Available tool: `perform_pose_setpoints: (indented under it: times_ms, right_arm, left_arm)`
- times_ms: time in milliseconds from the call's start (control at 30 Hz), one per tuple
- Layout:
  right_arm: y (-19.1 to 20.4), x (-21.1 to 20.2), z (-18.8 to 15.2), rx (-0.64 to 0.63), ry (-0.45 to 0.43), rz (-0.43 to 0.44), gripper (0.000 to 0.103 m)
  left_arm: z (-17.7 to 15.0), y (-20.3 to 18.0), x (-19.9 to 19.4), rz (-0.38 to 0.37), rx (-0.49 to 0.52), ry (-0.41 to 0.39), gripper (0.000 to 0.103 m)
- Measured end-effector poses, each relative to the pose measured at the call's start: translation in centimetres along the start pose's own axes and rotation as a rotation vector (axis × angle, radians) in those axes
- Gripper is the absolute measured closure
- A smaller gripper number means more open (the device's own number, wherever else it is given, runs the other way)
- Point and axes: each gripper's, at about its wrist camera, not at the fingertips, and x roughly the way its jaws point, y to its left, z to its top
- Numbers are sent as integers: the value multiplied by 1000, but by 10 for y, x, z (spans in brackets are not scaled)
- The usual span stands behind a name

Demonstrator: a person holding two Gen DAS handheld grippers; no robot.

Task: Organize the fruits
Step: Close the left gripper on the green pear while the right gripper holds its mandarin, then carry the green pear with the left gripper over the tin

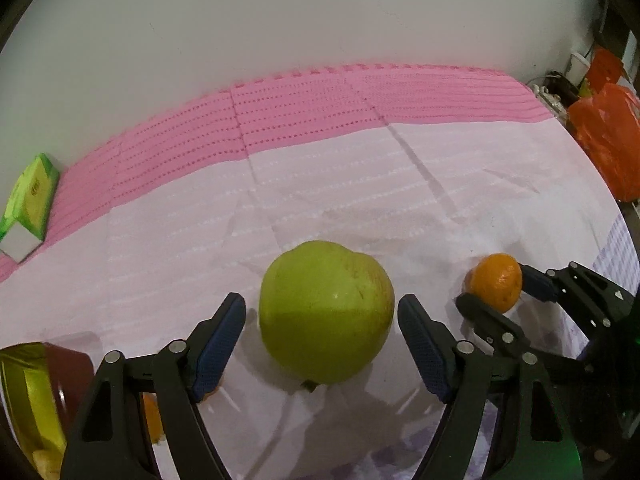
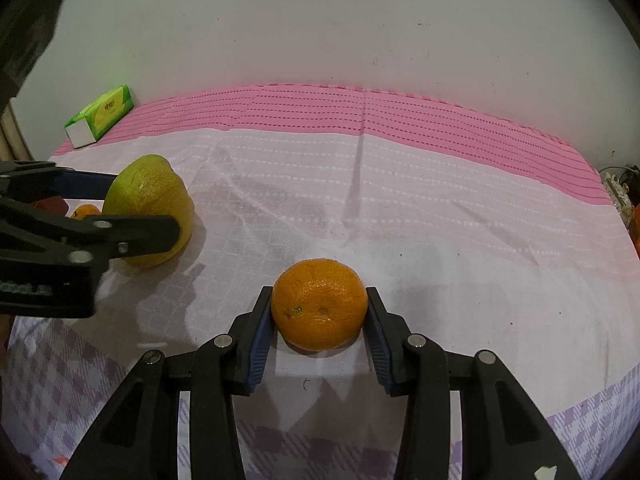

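Pink-striped bench cloth (image 2: 400, 184) carries loose fruit: your right claw (image 2: 319, 322) pinches the orange (image 2: 319, 304), your left claw (image 1: 322, 334) spread around the pomelo (image 1: 326, 312); nothing sorted yet.

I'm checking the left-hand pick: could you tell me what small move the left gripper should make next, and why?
Probably close the left gripper a little further. The green fruit sits on the cloth between its pads with gaps on both sides, so it isn't gripped yet. The right gripper already clamps the orange.

green tissue box (image 2: 102, 115), print unreadable
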Motion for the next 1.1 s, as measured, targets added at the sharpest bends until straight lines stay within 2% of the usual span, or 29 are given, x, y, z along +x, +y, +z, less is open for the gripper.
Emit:
perform_pose_setpoints:
  times_ms: [33,567,733,1100]
  right_arm:
    - [0,0,0,0,0,0,63]
    - [1,1,1,-2,0,-4,62]
    - [0,1,1,-2,0,-4,62]
    - [1,1,1,-3,0,-5,63]
  left_arm:
    - [-1,0,3,-8,-3,11,34]
    - [-10,6,-4,-43,-66,30,36]
    - [-21,11,-22,-46,-95,18,36]
    - [-47,22,-84,13,-126,-47,36]
